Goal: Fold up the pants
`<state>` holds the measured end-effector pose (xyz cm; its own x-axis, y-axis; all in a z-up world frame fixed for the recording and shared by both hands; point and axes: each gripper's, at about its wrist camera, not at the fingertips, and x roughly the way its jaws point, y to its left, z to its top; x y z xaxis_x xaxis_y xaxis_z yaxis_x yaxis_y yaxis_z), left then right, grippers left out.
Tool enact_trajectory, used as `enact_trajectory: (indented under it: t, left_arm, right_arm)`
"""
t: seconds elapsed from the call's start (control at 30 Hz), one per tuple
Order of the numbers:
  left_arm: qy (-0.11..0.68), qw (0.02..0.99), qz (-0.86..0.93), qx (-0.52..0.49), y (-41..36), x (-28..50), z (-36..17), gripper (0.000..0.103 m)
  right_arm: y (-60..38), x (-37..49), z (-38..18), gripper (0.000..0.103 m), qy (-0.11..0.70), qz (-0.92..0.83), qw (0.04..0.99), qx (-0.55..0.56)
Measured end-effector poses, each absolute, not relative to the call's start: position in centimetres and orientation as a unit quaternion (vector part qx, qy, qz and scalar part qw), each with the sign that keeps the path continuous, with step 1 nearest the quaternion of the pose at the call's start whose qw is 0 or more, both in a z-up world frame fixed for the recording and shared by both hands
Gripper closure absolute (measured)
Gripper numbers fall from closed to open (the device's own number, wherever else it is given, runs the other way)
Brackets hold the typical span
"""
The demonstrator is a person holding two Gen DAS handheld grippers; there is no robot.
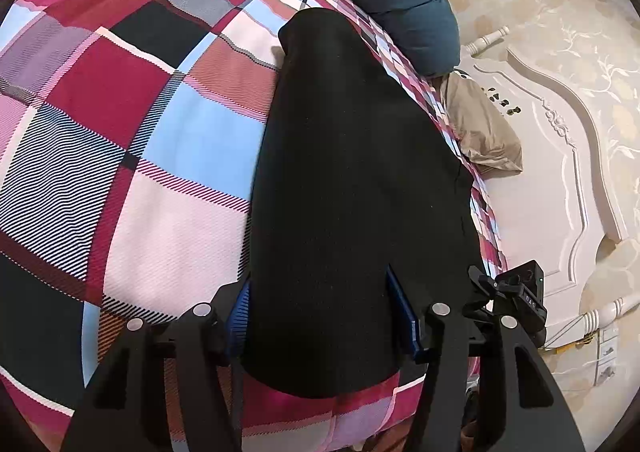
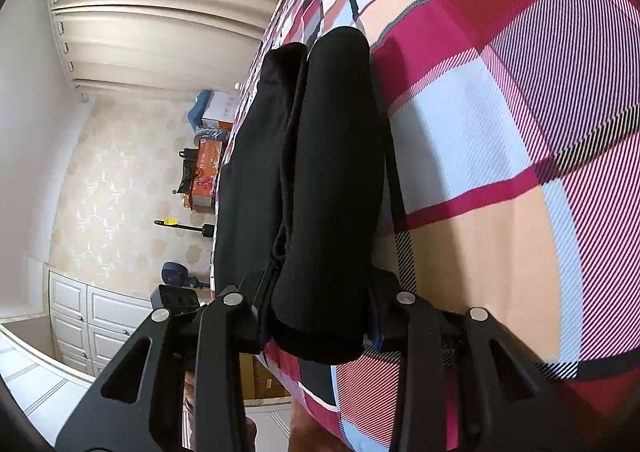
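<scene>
The black pants (image 1: 352, 179) lie stretched lengthwise on a checked bedspread (image 1: 132, 131). In the left wrist view my left gripper (image 1: 324, 316) is shut on one end of the pants, blue pads pressing both sides of the cloth. In the right wrist view the pants (image 2: 320, 179) show as two side-by-side legs, and my right gripper (image 2: 320, 316) is shut on the near end of the right-hand leg. The other gripper (image 1: 516, 292) shows at the right of the left wrist view.
A dark blue pillow (image 1: 404, 3) and a beige pillow (image 1: 484, 131) lie at the bed's edge by a white carved headboard (image 1: 560, 171). In the right wrist view curtains (image 2: 152, 11), white cabinets (image 2: 92, 324), boxes (image 2: 208, 171) and a fan (image 2: 172, 276) stand beyond the bed edge.
</scene>
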<state>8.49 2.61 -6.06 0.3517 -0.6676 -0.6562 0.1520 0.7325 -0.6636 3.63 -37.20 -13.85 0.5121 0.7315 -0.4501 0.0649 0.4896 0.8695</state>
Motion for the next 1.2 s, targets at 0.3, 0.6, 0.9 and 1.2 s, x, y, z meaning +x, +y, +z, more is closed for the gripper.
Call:
enact_trajectory:
  t: [0.3, 0.6, 0.9, 1.2]
  left_arm:
    - [0.503, 0.775, -0.274, -0.267, 3.0, 8.6, -6.4, 0.040]
    - [0.497, 0.753, -0.303, -0.305, 3.3, 9.1, -6.5, 0.022]
    - [0.496, 0.744, -0.311, -0.323, 3.8, 9.0, -6.4, 0.017]
    - [0.481, 0.802, -0.261, -0.238, 4.2, 5.7, -5.1, 0.017]
  right_arm:
    - [-37.4, 3.3, -14.0, 0.066, 0.439, 0.225, 0.739, 0.459]
    - [-38.0, 2.6, -14.2, 0.060, 0.436, 0.225, 0.732, 0.473]
    - [-39.9, 0.6, -14.4, 0.059, 0.433, 0.215, 0.726, 0.489]
    - [-42.1, -2.2, -14.3, 0.059, 0.428, 0.195, 0.730, 0.496]
